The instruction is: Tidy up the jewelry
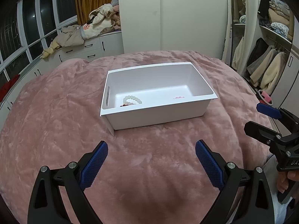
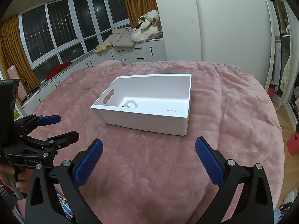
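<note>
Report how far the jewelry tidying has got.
Looks nearly or fully done. The white bin on the pink blanket already holds a pale bead bracelet, a dark beaded piece beside it and pink beads near the other end. Nothing is in hand: the left tool and right tool are open and empty. No loose jewelry shows on the blanket.

Dim indoor light; sharp centre; fisheye-warped, vignetted edges.
</note>
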Available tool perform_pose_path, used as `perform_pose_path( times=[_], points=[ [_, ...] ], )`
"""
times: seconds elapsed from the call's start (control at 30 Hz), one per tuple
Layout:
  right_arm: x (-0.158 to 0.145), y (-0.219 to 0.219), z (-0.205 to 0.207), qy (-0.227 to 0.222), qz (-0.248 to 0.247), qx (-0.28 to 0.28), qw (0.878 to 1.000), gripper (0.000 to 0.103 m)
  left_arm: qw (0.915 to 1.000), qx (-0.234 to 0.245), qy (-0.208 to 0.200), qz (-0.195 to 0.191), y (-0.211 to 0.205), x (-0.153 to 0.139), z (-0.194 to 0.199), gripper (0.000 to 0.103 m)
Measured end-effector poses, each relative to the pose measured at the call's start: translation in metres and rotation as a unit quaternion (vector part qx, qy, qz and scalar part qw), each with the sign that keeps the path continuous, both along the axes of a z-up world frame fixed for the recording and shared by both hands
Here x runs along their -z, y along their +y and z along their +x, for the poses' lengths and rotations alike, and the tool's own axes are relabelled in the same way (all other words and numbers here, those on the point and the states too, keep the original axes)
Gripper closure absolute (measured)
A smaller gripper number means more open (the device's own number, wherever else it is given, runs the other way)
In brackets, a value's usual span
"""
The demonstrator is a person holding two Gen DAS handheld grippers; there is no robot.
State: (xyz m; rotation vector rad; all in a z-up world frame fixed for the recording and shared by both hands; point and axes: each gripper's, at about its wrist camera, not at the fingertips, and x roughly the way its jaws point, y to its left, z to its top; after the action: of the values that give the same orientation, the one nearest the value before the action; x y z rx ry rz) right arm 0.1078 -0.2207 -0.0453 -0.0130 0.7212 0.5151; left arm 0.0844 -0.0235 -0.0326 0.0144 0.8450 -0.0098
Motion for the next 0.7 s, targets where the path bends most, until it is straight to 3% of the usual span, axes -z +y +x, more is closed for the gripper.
perform_pose_path(
  times=[0.7],
  points=[
    [-0.0002, 0.0003, 0.0000, 0.000, 0.000, 0.000, 1.000, 0.005, 1.0000, 0.000, 0.002, -0.002, -0.0017, 0.0009, 0.0025, 0.007]
  ],
)
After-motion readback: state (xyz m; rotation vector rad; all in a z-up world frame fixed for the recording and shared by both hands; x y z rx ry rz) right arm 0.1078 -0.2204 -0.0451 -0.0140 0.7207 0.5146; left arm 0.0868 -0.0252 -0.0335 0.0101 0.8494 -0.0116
